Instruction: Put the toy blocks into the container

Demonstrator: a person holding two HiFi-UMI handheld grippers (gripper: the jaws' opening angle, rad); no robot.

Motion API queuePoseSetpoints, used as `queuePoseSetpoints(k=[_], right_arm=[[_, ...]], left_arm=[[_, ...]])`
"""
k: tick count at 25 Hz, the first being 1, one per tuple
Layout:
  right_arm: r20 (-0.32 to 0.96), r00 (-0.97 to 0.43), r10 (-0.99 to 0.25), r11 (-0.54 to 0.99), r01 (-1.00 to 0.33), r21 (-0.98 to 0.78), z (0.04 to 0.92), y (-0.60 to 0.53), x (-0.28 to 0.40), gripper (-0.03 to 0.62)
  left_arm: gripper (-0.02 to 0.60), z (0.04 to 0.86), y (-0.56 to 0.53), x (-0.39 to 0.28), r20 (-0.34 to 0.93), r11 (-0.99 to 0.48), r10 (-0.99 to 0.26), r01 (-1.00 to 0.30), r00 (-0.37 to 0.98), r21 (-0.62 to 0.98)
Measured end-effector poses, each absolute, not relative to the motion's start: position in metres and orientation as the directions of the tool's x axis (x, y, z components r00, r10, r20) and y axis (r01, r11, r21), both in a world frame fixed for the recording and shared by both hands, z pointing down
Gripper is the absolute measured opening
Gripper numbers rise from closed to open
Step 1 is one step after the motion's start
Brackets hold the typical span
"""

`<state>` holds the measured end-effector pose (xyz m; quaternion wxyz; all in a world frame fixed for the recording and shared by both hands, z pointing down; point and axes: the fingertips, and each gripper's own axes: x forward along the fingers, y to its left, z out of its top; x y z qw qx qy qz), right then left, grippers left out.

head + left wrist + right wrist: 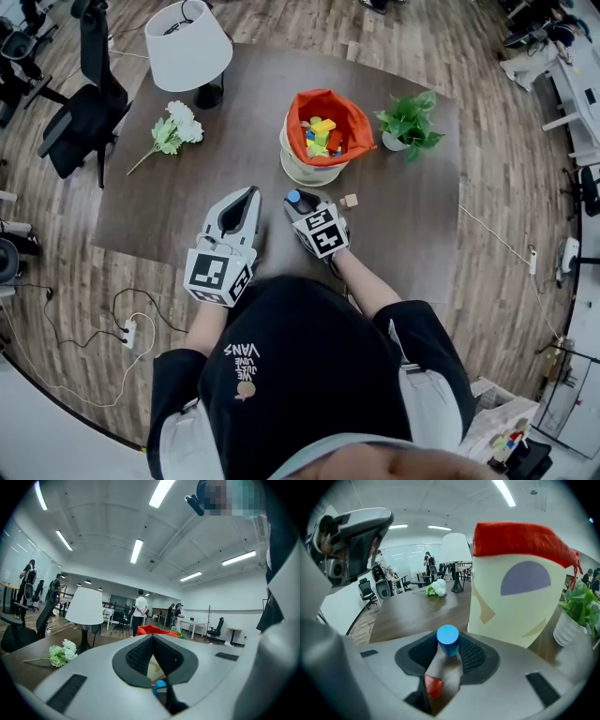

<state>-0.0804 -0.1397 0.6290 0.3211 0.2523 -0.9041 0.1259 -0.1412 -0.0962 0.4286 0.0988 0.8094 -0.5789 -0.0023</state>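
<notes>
Blue block (293, 197), head view: pinched by right gripper (296, 202) near container (309, 172) at table (178, 211) middle, ready to go in. Left gripper view: left gripper (151, 638) pressed together, empty, out of way. Right gripper view: block squeezed, container just ahead.

Blue cylinder block (448, 638), cream container (511, 606) with red-orange liner (352, 118), white lampshade (187, 47), dark brown table (187, 211).

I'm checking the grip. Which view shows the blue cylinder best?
The right gripper view: the blue cylinder stands large and sharp, clamped between the right gripper's pads. The head view shows it small at that gripper's tip; the left gripper view shows only a blue sliver.
</notes>
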Motion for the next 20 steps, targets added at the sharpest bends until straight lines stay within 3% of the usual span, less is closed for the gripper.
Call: queuePoseSetpoints(k=[20], right_arm=[[0.401, -0.738, -0.542, 0.783, -0.617, -0.076, 0.492, -0.135, -0.039, 0.149]], left_arm=[[0.011, 0.423, -0.108, -0.1, 0.092, -0.447, -0.881, -0.881, 0.464, 0.158]])
